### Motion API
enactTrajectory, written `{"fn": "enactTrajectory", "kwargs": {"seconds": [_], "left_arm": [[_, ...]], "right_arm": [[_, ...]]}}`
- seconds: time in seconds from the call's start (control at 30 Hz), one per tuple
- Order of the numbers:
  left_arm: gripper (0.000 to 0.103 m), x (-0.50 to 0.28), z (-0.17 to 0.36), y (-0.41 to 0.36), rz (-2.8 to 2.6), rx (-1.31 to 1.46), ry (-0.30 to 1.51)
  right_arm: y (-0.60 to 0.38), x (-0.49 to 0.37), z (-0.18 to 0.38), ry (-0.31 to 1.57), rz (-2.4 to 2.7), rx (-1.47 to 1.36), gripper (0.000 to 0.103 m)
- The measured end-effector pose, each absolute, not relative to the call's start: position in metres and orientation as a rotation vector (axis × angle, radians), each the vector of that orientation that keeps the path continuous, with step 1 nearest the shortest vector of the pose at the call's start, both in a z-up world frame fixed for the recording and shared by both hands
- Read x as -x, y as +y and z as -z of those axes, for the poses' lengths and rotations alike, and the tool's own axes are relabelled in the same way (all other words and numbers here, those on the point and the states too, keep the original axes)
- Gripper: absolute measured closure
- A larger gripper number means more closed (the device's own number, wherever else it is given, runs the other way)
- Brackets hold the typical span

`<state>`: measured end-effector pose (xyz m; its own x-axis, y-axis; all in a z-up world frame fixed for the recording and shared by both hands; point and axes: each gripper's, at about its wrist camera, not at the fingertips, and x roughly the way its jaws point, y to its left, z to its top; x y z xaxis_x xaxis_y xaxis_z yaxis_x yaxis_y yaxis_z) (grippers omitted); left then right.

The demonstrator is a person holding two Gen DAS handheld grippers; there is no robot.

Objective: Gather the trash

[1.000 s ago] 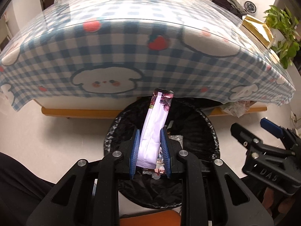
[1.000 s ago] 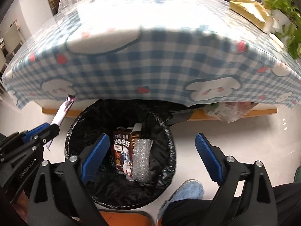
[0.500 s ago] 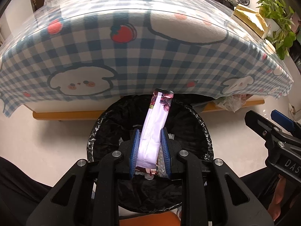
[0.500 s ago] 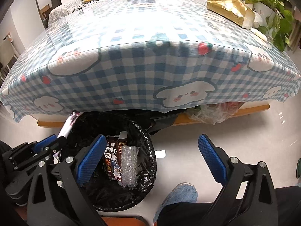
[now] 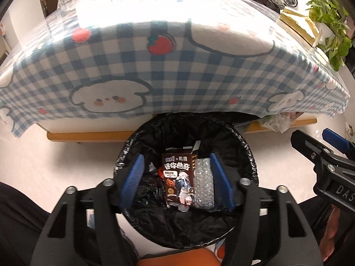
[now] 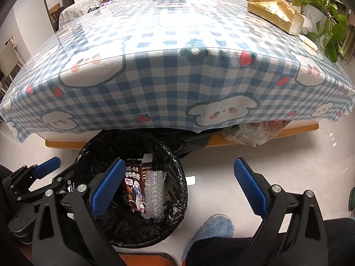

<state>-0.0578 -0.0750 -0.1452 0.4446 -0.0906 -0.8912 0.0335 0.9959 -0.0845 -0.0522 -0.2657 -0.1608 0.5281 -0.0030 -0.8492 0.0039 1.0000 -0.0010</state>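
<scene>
The Chinese characters "迷你曲奇" are printed in white on the brown box [image 5: 179,178] in the bin. "DAS" is embossed on the right tongs [image 5: 337,155], cut off at the edge.

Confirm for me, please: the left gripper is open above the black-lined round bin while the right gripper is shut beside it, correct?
Not quite: the right gripper is open too, its blue pads wide apart in the right wrist view. The left gripper is indeed open above the black-lined round bin.
</scene>
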Motion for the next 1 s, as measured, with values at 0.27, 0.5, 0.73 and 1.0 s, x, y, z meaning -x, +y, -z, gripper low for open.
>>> {"fn": "enactTrajectory", "kwargs": {"seconds": [0.27,0.5,0.73,1.0], "left_arm": [[0.010,0.069,0.106,-0.046,0.054,0.085,1.017],[0.006,0.084,0.054,-0.025,0.028,0.089,0.904],[0.006,0.098,0.018,-0.012,0.004,0.081,0.856],[0.006,0.103,0.013,-0.013,0.010,0.067,0.855]], "right_arm": [[-0.246,0.058,0.136,0.957,-0.041,0.019,0.009],[-0.230,0.077,0.093,0.865,-0.077,0.043,0.009],[-0.231,0.098,0.057,0.797,-0.092,0.022,0.009],[-0.231,0.103,0.051,0.788,-0.095,0.020,0.009]]}}
